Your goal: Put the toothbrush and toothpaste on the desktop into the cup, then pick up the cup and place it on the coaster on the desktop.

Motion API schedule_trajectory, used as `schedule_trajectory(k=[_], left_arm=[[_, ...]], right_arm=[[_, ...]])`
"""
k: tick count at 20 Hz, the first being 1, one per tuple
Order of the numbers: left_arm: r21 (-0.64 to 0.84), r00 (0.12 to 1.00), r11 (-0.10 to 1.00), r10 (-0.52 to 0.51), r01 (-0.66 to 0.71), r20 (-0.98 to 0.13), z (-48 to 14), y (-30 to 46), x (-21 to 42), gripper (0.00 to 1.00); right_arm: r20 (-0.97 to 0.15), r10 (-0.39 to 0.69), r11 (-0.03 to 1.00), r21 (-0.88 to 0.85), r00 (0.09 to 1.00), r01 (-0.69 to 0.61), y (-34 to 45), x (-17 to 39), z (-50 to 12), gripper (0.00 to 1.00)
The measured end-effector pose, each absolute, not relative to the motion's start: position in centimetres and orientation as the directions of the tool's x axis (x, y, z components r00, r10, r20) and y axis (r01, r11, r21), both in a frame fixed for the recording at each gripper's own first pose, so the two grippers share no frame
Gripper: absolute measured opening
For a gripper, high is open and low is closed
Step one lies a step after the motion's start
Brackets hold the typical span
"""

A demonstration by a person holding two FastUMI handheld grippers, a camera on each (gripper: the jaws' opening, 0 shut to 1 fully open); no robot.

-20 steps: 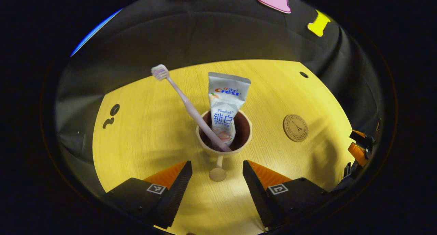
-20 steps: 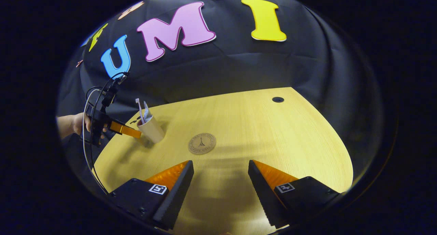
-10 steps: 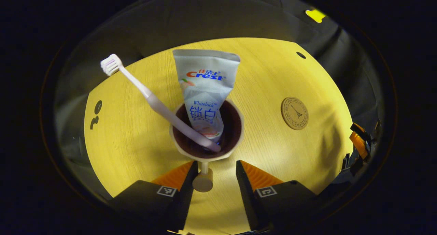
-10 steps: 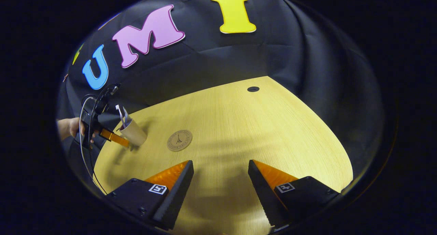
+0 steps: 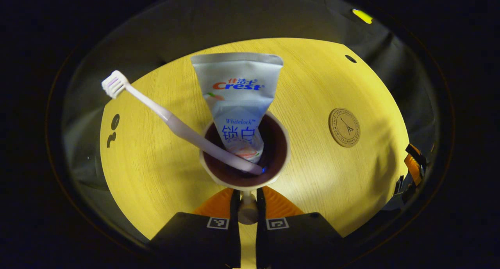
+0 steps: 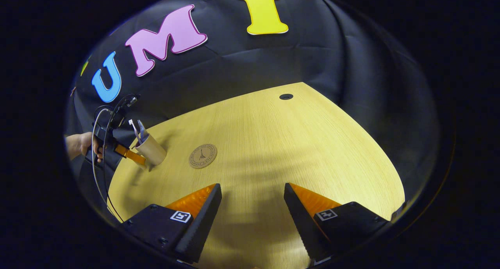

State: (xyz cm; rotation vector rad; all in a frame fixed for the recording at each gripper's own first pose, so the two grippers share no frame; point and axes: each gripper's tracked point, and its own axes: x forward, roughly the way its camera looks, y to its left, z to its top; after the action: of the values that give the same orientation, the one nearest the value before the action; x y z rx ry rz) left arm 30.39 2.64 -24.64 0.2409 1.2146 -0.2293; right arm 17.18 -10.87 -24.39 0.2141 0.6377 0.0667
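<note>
**Left gripper closing on cup handle: cup loaded, transfer to coaster pending**

Left gripper [image 5: 247,206]: fingers drawn close together, pinching the knob-ended handle [image 5: 247,212] that is projecting from the near side of the cup [image 5: 245,179]; both fingers appearing to press on it. Camera looking steeply down into the cup mouth, so the gripper is pitching downward from above and behind the handle. In the right gripper view a hand [image 6: 84,144] is holding this gripper [image 6: 138,158] low and roughly level at the far left edge of the desk [image 6: 273,152], fingers reaching toward the cup [image 6: 151,150].

Right gripper [image 6: 253,206]: fingers spread wide, holding nothing, hovering above bare desk nearer the viewer, pointing toward the booth wall.

Toothbrush [image 5: 172,120]: standing in the cup, leaning out to the left, bristle head uppermost.

Toothpaste [image 5: 238,101]: standing in the cup, flat crimped end up.

Cup: sitting on the desk, not on the coaster.

Coaster [image 5: 344,127]: round, lying flat, apart from the cup, to its right in the left gripper view.

Step in hand, as judged: loading is complete; the handle grasp is being secured. Next move is calling for a steady lift by the thin handle, keeping the cup upright so the tall contents are not tipping out, then travelling right and lowering centred on the coaster
</note>
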Motion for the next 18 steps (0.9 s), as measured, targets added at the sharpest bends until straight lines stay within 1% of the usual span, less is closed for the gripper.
schedule_trajectory(k=[1, 2, 3, 7, 10, 13, 18], left_arm=[[0.065, 0.343, 0.952, -0.044, 0.300, -0.938, -24.4, 2.6, 30.3, 0.24], [0.070, 0.356, 0.950, -0.045, 0.304, -0.933, -23.9, 2.6, 30.4, 0.18], [0.074, 0.365, 0.948, -0.047, 0.311, -0.930, -23.7, 2.4, 30.5, 0.18], [0.062, 0.367, 0.946, -0.062, 0.317, -0.928, -23.4, 1.7, 30.1, 0.18], [0.058, 0.419, 0.951, -0.079, 0.303, -0.905, -22.5, 1.1, 30.5, 0.16], [0.063, 0.442, 0.943, -0.094, 0.327, -0.892, -21.4, 0.0, 30.4, 0.16], [0.029, 0.454, 0.923, -0.161, 0.383, -0.876, -20.1, -4.4, 30.2, 0.16]], right_arm=[[-0.583, 0.126, 0.976, 0.219, 0.803, 0.006, -11.0, 17.1, -24.1, 0.99], [-0.580, 0.124, 0.976, 0.220, 0.805, 0.008, -11.1, 17.1, -23.9, 0.99], [-0.577, 0.121, 0.976, 0.219, 0.808, 0.010, -11.2, 17.1, -23.7, 0.99], [-0.571, 0.114, 0.976, 0.217, 0.813, 0.016, -11.6, 17.1, -23.3, 0.99], [-0.568, 0.109, 0.977, 0.213, 0.816, 0.018, -12.0, 16.6, -22.8, 0.99], [-0.566, 0.110, 0.977, 0.212, 0.817, 0.015, -12.1, 16.1, -22.5, 0.98], [-0.562, 0.095, 0.979, 0.201, 0.821, 0.024, -13.1, 15.5, -21.9, 0.99]])
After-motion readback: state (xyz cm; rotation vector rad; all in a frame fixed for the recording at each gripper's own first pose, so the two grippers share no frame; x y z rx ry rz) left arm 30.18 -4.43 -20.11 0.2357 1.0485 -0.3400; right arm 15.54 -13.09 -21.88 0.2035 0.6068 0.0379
